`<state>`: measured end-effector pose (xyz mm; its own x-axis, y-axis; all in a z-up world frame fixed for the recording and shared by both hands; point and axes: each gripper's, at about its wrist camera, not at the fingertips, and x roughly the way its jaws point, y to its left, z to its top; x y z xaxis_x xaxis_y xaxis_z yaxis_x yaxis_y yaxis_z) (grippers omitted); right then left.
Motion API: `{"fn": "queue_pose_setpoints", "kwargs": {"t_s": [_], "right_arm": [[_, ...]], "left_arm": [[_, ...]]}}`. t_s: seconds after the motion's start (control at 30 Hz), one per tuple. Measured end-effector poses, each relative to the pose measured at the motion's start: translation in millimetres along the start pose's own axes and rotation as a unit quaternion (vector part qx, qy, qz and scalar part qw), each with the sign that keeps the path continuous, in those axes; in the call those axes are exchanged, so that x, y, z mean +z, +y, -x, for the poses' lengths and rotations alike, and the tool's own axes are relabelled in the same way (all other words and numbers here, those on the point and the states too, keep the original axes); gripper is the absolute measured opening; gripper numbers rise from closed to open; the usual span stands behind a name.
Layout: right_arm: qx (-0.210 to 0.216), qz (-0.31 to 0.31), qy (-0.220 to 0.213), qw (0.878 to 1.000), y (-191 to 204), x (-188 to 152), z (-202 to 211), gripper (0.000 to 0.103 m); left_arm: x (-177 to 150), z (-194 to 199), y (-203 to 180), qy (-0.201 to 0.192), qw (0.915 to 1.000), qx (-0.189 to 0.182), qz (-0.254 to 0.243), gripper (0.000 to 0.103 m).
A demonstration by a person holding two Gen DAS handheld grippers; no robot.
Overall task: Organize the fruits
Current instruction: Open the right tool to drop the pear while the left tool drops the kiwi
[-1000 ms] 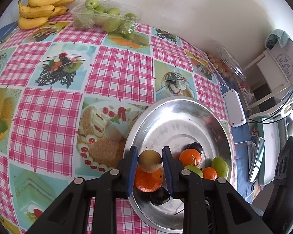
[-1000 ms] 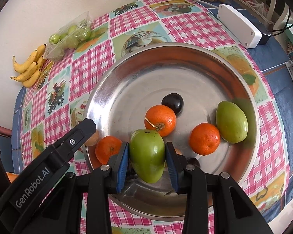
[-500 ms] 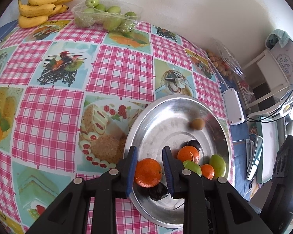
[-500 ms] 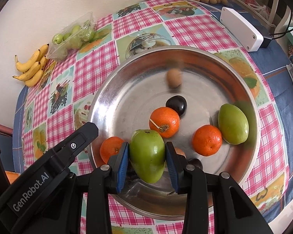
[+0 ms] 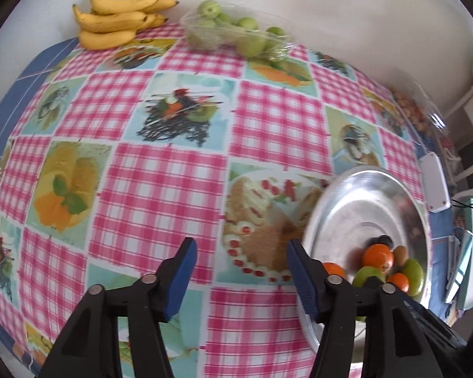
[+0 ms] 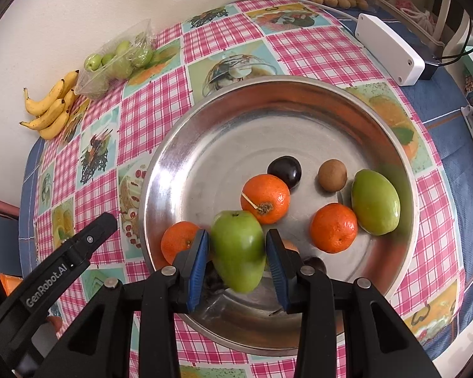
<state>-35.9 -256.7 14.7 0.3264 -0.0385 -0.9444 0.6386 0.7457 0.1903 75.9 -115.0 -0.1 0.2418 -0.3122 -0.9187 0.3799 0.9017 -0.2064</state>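
We log one steel bowl on the checked tabletop, holding three oranges, a dark plum, a kiwi and a green mango. Our right gripper clamps a second green mango over the bowl's near side. Our left gripper hangs spread wide, holding nothing, beside the bowl. Bananas and bagged green fruit lie by the wall.

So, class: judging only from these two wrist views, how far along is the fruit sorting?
Done: three oranges, a green mango, a kiwi and a dark plum lie in the steel bowl. In hand: the right gripper clamps a second green mango over the bowl; the left gripper is open, empty. Left: bananas and bagged green fruit by the wall.
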Motion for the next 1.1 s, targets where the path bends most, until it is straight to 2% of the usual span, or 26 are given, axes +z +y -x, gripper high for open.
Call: {"fn": "queue_pose_setpoints", "kwargs": {"t_s": [0.1, 0.2, 0.27, 0.3, 0.33, 0.5, 0.57, 0.6, 0.83, 1.1], "right_arm": [[0.002, 0.001, -0.007, 1.0, 0.0, 0.7, 2.9, 0.043], [0.002, 0.002, -0.008, 1.0, -0.4, 0.6, 3.0, 0.045], [0.001, 0.003, -0.01, 1.0, -0.3, 0.8, 2.9, 0.052], [-0.001, 0.005, -0.013, 1.0, -0.2, 0.9, 3.4, 0.063], [-0.001, 0.005, -0.016, 1.0, -0.1, 1.1, 3.7, 0.069], [-0.002, 0.011, -0.03, 0.999, 0.6, 2.7, 6.1, 0.077], [-0.003, 0.012, -0.033, 0.999, 0.7, 3.0, 5.4, 0.085], [-0.002, 0.011, -0.034, 0.999, 0.2, 3.1, 5.1, 0.093], [-0.006, 0.018, -0.044, 0.999, 1.7, 2.8, 3.5, 0.101], [-0.018, 0.032, -0.051, 0.998, 5.6, 3.3, 2.6, 0.102]], "left_arm": [[0.2, -3.4, 10.3, 0.003, 0.9998, 0.017, 0.012, 0.076], [-1.6, -5.0, 16.2, 0.002, 0.9993, 0.036, 0.013, 0.09], [-2.6, -6.0, 17.7, -0.001, 0.9987, 0.05, 0.009, 0.101], [-2.6, -6.5, 18.6, -0.002, 0.9984, 0.057, 0.008, 0.103], [-2.9, -6.9, 20.1, -0.005, 0.9977, 0.067, 0.005, 0.103], [-3.9, -8.4, 28.4, -0.01, 0.9963, 0.086, 0.005, 0.103], [-4.4, -10.3, 31.4, -0.005, 0.996, 0.089, 0.005, 0.103], [-4.5, -11.4, 32.1, -0.004, 0.9959, 0.09, 0.005, 0.103], [-5.4, -18.1, 37.1, 0.006, 0.995, 0.1, 0.008, 0.103], [-5.0, -20.2, 32.9, 0.003, 0.995, 0.1, -0.005, 0.103]]}}
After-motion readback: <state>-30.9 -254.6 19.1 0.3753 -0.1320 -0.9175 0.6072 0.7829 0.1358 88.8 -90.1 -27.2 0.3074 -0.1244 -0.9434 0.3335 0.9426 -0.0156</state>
